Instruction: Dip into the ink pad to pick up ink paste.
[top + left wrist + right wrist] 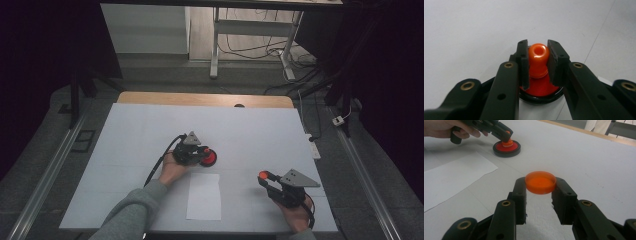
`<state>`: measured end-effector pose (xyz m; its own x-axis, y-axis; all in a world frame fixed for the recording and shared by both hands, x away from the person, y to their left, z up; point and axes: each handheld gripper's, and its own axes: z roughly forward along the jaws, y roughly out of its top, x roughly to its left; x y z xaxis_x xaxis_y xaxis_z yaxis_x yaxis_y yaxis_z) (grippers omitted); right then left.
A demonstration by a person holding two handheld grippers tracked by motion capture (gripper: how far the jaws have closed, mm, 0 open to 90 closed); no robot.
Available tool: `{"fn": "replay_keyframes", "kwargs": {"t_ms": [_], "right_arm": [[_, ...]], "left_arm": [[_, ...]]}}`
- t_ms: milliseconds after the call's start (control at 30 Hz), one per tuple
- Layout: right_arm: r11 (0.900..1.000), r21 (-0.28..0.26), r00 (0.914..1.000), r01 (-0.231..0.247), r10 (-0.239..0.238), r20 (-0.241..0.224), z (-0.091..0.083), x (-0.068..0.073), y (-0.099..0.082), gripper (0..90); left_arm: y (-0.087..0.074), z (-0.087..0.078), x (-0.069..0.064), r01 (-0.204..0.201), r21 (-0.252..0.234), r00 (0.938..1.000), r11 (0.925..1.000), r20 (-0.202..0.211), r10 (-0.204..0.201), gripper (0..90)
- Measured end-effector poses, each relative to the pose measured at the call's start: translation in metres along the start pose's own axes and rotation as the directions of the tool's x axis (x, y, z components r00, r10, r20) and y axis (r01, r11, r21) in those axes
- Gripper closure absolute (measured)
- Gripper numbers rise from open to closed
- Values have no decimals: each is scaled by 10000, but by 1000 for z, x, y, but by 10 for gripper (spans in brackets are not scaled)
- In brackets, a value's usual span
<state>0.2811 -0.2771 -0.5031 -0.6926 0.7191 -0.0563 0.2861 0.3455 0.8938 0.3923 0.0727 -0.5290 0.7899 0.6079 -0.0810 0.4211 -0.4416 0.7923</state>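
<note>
Black jaws of the right gripper are clamping a shallow round orange plastic cap, lifted off the white table. Farther off, the left gripper is pinching the orange knob of a black-rimmed red disc lying beside a white paper sheet; nothing is blocking either.

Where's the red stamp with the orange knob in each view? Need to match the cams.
High view: the red stamp sits mid-table, at the left claw tip.
Left gripper view: centre frame, its orange knob pinched between that claw's jaws.
Right gripper view: upper left, on the table past the white paper.
Shared landmark: the white paper sheet, seen in the high and right gripper views.
</note>
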Motion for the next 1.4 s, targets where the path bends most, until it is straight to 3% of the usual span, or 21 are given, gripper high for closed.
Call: {"fn": "replay_keyframes", "kwargs": {"t_ms": [367, 533, 1033, 1200, 1400], "right_arm": [[10000, -33, 10000, 2, -2, 18, 0, 0, 0, 646], [10000, -60, 10000, -4, 4, -4, -1, -1, 0, 645], [10000, -92, 10000, -10, 10, 36, -2, -2, 1, 646], [10000, -81, 10000, -2, 3, 38, -2, -2, 1, 645], [10000, -63, 10000, 5, -5, 39, -2, -2, 1, 645]], "left_arm": [[0, -1, 0, 91, -31, 10000, 10000, 0, -91, 725], [8, -16, 3, 425, -1096, 9991, 9931, 70, -419, 723], [15, -33, 0, 389, -1153, 9974, 9926, 651, -316, 723], [17, -38, -1, 621, -1238, 9923, 9904, 1140, -479, 722], [19, -45, -3, 617, -1369, 9914, 9887, 1231, -448, 722]]}}
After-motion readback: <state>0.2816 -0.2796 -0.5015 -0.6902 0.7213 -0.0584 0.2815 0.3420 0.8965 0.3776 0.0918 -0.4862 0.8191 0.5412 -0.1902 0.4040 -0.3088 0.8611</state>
